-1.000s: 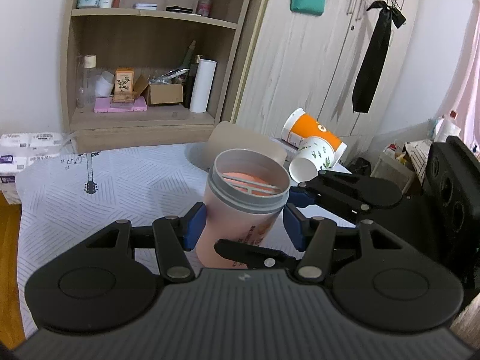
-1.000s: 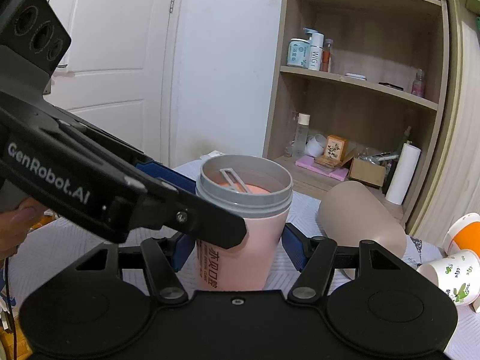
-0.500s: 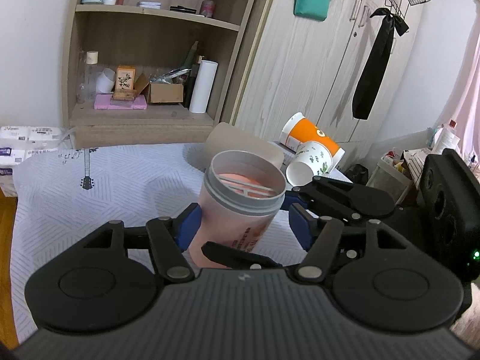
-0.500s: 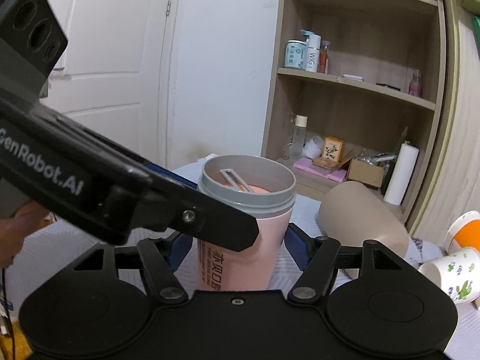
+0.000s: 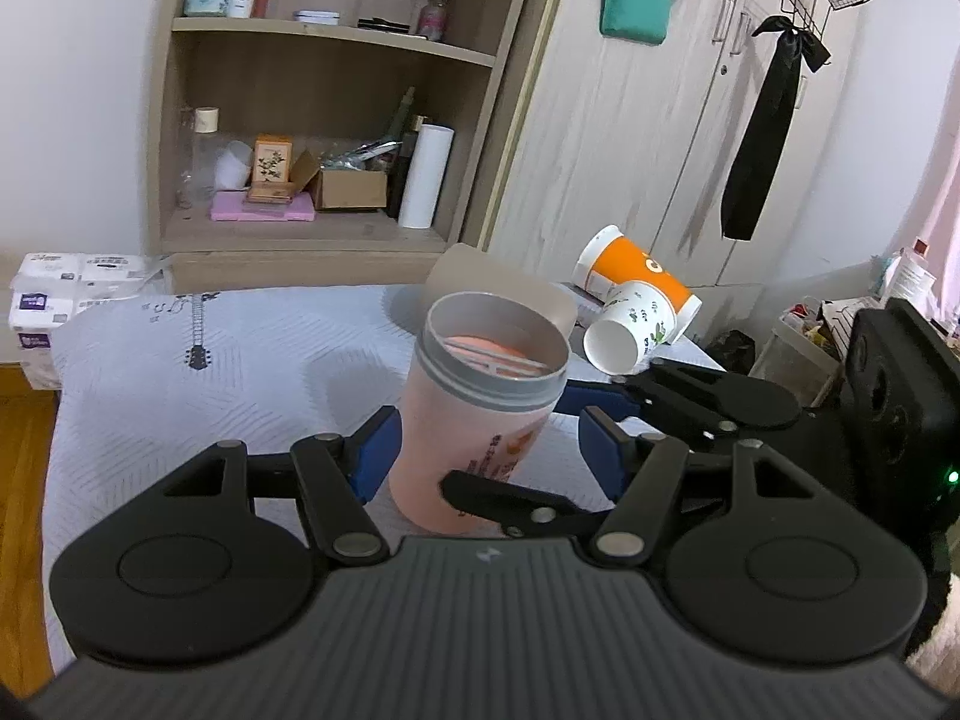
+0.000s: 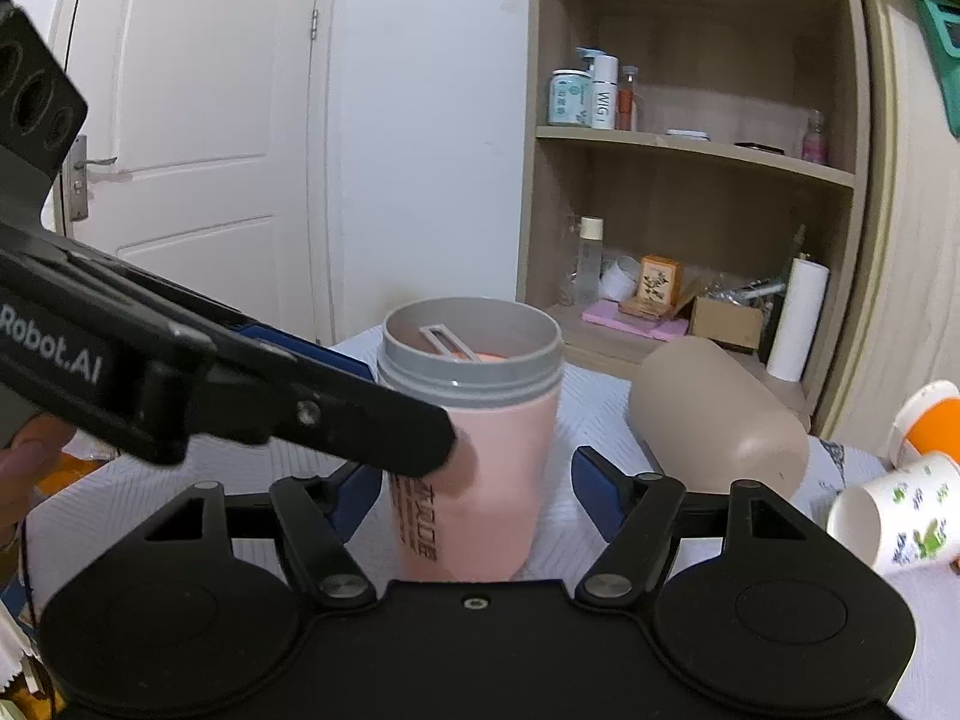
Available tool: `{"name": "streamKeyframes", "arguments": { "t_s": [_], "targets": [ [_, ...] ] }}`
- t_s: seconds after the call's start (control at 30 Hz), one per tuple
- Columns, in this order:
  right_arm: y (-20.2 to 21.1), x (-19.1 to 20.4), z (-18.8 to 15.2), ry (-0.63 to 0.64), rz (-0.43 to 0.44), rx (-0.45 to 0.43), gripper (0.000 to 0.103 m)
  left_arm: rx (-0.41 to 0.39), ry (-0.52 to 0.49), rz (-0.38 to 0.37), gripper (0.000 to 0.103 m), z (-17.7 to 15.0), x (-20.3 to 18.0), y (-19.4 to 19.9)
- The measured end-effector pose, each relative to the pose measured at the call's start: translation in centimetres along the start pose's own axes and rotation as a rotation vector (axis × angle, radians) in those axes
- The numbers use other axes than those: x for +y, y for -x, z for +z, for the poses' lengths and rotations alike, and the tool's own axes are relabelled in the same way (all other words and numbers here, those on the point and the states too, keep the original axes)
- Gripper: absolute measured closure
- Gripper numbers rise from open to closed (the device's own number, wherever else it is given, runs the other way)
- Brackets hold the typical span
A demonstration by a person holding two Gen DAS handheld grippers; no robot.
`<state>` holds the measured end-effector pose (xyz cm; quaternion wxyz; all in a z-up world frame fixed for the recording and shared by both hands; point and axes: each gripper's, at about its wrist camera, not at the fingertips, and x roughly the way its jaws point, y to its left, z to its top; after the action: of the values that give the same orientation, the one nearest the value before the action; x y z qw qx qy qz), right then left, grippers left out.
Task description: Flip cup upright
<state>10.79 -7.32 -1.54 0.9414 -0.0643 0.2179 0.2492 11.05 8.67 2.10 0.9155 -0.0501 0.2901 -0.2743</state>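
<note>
A pink cup with a grey threaded rim stands upright, mouth up, on the quilted white cloth; it also shows in the right wrist view. My left gripper is open, its blue pads on either side of the cup with gaps. My right gripper is open too and straddles the same cup from the other side. Each gripper's finger crosses in front of the cup in the other's view.
A tan cup lies on its side behind the pink one. An orange paper cup and a white patterned paper cup lie tipped at the right. A wooden shelf stands behind; tissue packs sit at left.
Both grippers have drawn back slightly from the pink cup, which now looks a bit farther and stands on the cloth. The jaws stay open.
</note>
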Motion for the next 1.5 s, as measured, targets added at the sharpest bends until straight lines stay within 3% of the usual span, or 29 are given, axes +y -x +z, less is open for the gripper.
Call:
{"name": "streamKeyframes", "arguments": {
  "t_s": [0.43, 0.83, 1.27, 1.5],
  "targets": [
    [6.6, -0.9, -0.7, -0.131, -0.092, -0.022, 0.027, -0.032, 0.032, 0.203, 0.033, -2.3, -3.9, 5.7],
    [14.6, 0.1, -0.9, -0.135, -0.209, -0.08, 0.025, -0.096, 0.072, 0.291, 0.029, -4.1, -7.7, 10.0],
    [17.9, 0.8, -1.3, -0.138, -0.259, -0.081, 0.023, -0.113, 0.056, 0.419, 0.023, -6.0, -10.1, 12.0],
    [18.2, 0.9, -1.4, -0.152, -0.312, -0.062, 0.008, -0.116, 0.053, 0.44, 0.019, -6.3, -10.3, 12.4]
  ]
}}
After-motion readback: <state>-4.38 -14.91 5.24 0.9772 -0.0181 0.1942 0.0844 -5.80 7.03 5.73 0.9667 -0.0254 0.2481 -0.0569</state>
